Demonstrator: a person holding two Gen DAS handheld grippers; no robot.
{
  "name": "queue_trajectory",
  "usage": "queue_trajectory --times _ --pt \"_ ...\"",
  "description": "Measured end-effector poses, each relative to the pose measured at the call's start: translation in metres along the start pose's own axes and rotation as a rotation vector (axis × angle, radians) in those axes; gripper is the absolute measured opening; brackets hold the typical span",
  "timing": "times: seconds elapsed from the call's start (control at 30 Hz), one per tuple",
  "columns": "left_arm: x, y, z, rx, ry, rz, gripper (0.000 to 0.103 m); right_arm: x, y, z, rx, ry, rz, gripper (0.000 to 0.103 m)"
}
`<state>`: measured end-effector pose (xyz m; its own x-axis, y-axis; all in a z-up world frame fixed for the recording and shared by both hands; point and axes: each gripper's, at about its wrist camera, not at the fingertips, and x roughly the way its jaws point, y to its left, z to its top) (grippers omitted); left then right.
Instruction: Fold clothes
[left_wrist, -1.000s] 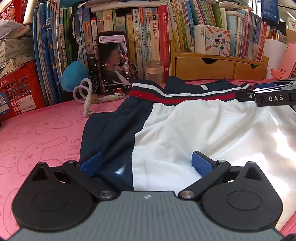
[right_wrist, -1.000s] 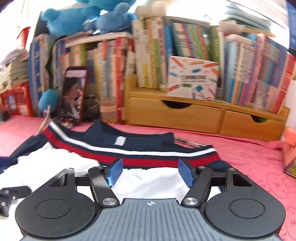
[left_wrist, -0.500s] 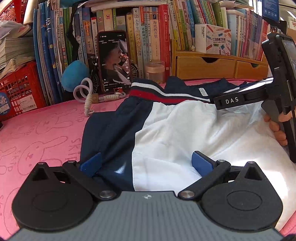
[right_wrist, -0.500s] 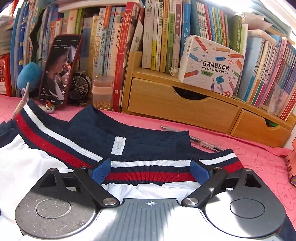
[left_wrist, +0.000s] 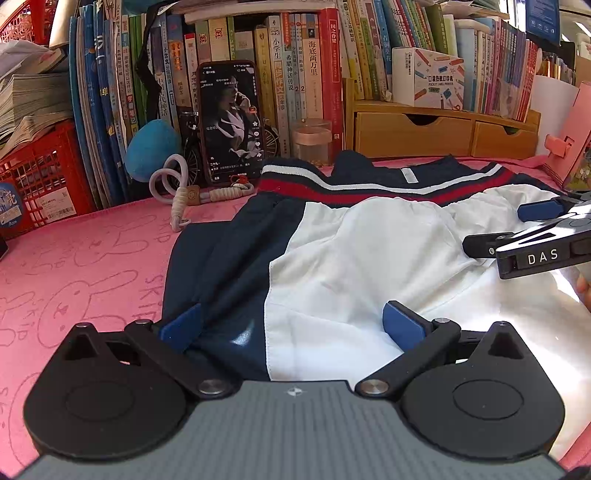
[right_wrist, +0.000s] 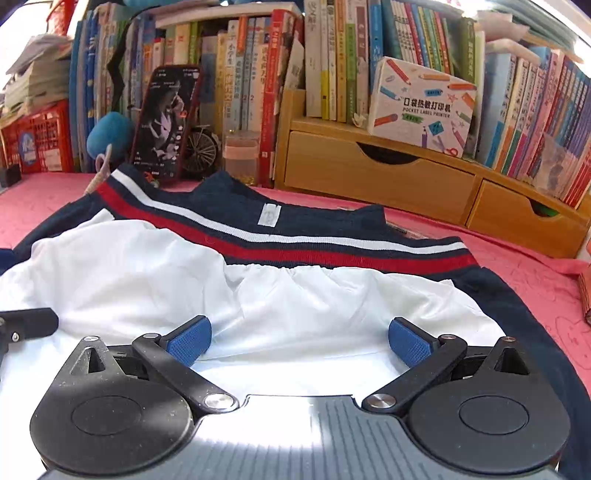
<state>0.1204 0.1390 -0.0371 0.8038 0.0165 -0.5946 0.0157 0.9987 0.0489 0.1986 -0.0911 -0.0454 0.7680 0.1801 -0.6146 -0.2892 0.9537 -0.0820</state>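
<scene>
Since half a second ago our right gripper (right_wrist: 299, 341) has drawn back from the striped hem toward us and now sits low over the white panel, while our left gripper (left_wrist: 291, 326) has hardly shifted.

We work on a pink worktop (left_wrist: 85, 251) backed by a wall of books (right_wrist: 332, 59) at twelve o'clock and a wooden drawer unit (right_wrist: 388, 173) at one o'clock in the right wrist view. The garment (left_wrist: 369, 266), white in the middle with navy sides and a red, white and navy band (right_wrist: 280, 245) along its far edge, lies spread across the middle of the worktop, from six o'clock up toward twelve in both views. A phone (left_wrist: 231, 122) stands propped against the books at eleven o'clock, with a looped cord (left_wrist: 177, 184) lying just beside the navy side.

Both grippers stand wide, holding nothing. Our left one straddles the seam where navy meets white at the near edge; our right one spans loose white cloth nearer the band, at three o'clock in the left wrist view.

We judge the fold not yet started. The white cloth bunches in soft wrinkles under the band, so a pinch here could catch only the top layer, or trap a crease into the fold. Dragging the far edge could also snag the cord or knock the phone over.
</scene>
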Motion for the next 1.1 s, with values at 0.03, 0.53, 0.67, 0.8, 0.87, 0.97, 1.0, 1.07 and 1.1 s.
queue_trajectory --times 0.03,0.53,0.67,0.8,0.87,0.97,1.0,1.07,1.1 --pt "-0.003 0.001 -0.001 -0.006 -0.004 0.007 0.103 -0.003 -0.001 0.000 0.018 -0.002 0.002 0.103" --pt "-0.057 0.027 -0.042 0.003 0.021 0.209 0.103 -0.111 -0.079 -0.082 0.054 0.018 -0.144 0.103" --pt "-0.076 0.018 -0.042 0.050 -0.016 0.285 0.103 -0.141 -0.115 -0.103 0.145 0.021 -0.342 0.103" --pt "-0.097 -0.002 -0.035 0.069 -0.082 0.237 0.103 -0.167 -0.126 -0.119 0.190 -0.032 -0.342 0.103" --pt "-0.100 -0.012 -0.029 0.030 -0.085 0.156 0.103 -0.177 -0.126 -0.120 0.229 -0.083 -0.265 0.103" --pt "-0.104 -0.028 -0.020 -0.023 -0.089 0.043 0.103 -0.186 -0.118 -0.116 0.274 -0.154 -0.153 0.103" --pt "-0.101 -0.037 -0.019 -0.026 -0.089 0.022 0.103 -0.188 -0.117 -0.116 0.292 -0.172 -0.112 0.103" --pt "-0.091 -0.057 -0.017 -0.019 -0.083 -0.007 0.103 -0.189 -0.116 -0.113 0.331 -0.189 -0.024 0.103" --pt "-0.086 -0.067 -0.016 -0.011 -0.078 -0.021 0.103 -0.188 -0.115 -0.111 0.352 -0.193 0.015 0.103"
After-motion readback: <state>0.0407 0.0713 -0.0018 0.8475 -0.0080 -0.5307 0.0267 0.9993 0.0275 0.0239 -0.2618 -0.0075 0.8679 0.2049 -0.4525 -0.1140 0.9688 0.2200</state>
